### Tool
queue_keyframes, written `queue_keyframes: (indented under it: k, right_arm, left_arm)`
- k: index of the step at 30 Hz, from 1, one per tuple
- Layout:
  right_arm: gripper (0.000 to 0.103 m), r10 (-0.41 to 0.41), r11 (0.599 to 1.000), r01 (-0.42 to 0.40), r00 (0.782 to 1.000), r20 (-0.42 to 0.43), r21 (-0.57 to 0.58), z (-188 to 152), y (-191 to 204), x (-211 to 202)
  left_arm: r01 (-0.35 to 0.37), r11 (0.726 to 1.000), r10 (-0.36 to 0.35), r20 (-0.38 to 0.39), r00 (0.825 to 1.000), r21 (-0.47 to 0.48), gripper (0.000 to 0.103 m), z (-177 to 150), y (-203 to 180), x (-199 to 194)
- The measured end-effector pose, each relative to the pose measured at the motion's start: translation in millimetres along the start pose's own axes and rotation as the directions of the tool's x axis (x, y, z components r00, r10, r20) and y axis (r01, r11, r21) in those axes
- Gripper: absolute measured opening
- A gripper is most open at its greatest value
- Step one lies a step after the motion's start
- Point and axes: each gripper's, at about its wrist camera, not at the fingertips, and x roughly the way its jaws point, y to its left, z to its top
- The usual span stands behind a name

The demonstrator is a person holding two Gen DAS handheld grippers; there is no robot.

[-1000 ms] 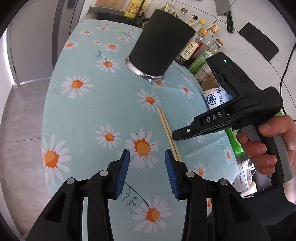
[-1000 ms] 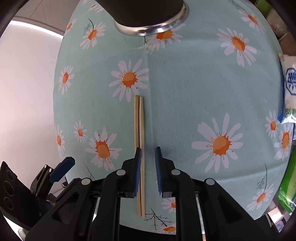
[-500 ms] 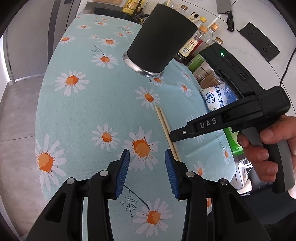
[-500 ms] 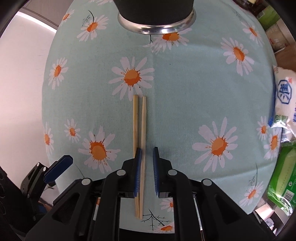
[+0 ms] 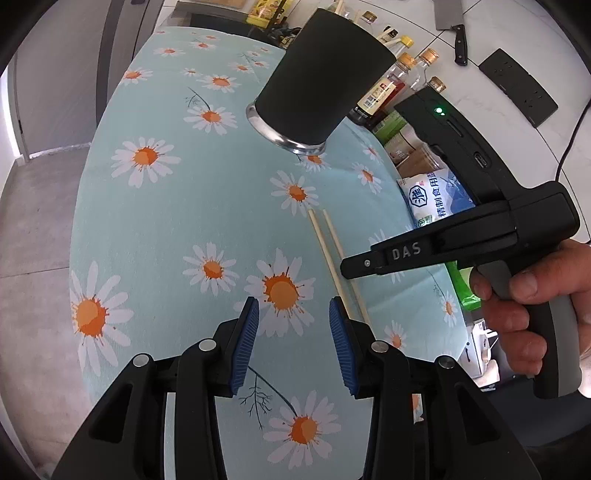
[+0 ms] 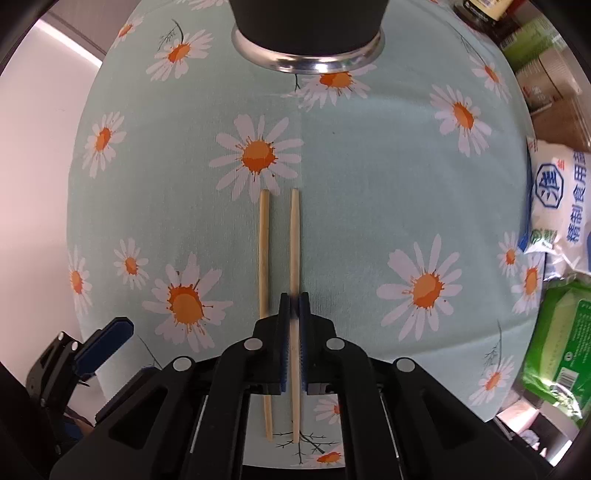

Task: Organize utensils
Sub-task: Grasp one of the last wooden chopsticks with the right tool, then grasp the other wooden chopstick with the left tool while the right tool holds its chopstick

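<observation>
A table covered by a pale blue daisy-print cloth [image 5: 155, 221] is shown in both wrist views. At its far end a black utensil holder [image 5: 325, 81] with a bright metal base ring is seen standing upright on the cloth; in the right wrist view only its lower part [image 6: 308, 33] is visible at the top edge. Beyond the table's right edge, a white packet with blue print [image 6: 561, 206], green packets [image 6: 561, 343] and several bottles [image 5: 384, 92] are seen crowded together; a cleaver [image 5: 448, 22] is seen on the white surface behind them.

The right gripper [image 6: 294, 306] is pointed down at the cloth and is held by a hand [image 5: 524, 314] at the right of the left wrist view. Its jaws have just been closing, and the blue pads are seen pressed against the right chopstick [image 6: 294, 240], which is gripped at about mid-length. The left chopstick [image 6: 263, 251] is seen lying free on the cloth, just beside the held one and roughly parallel to it, outside the jaws. Both sticks are well apart from the holder, with their far ends directed toward it.

The left gripper [image 5: 293, 325] is seen above the near part of the cloth, partly open, with nothing between its blue pads [image 5: 245, 343]; its right pad is just beside the near ends of the chopsticks.
</observation>
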Motion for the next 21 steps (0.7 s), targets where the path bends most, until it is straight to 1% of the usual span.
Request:
queue_keyframes:
  k: [3, 7, 11, 14, 19, 21]
  right_arm:
    - [0.005, 0.003, 1.000, -0.003, 1.000, 0.004, 0.003, -1.6, -19.2, -5.6]
    - [0.005, 0.034, 0.999, -0.034, 0.999, 0.021, 0.006, -2.7, -35.7, -13.4]
    - [0.005, 0.082, 0.997, -0.082, 0.995, 0.050, -0.003, -5.9, -55.2, -25.3]
    - [0.005, 0.124, 0.992, -0.123, 0.990, 0.068, -0.021, -7.9, -70.7, -35.0]
    - [0.005, 0.197, 0.980, -0.193, 0.977, 0.085, -0.054, -13.7, -102.9, -48.7]
    - [0.005, 0.238, 0.970, -0.233, 0.969, 0.071, -0.063, -10.6, -117.2, -49.2]
  left_arm:
    - [-0.011, 1.000, 0.011, 0.000, 1.000, -0.006, 0.037, 0.0, -1.7, -1.4]
    - [-0.032, 0.999, 0.032, -0.007, 0.999, -0.006, 0.037, 1.3, -9.9, 1.3]
    - [-0.053, 0.999, 0.053, -0.032, 0.998, 0.005, 0.037, 3.5, -23.4, 9.9]
    - [-0.087, 0.996, 0.087, -0.052, 0.995, 0.003, 0.037, 6.4, -33.6, 18.4]
    - [-0.151, 0.989, 0.149, -0.102, 0.984, -0.010, 0.037, 11.0, -53.4, 36.4]
    - [-0.193, 0.981, 0.190, -0.128, 0.973, -0.005, 0.037, 14.4, -62.3, 45.2]
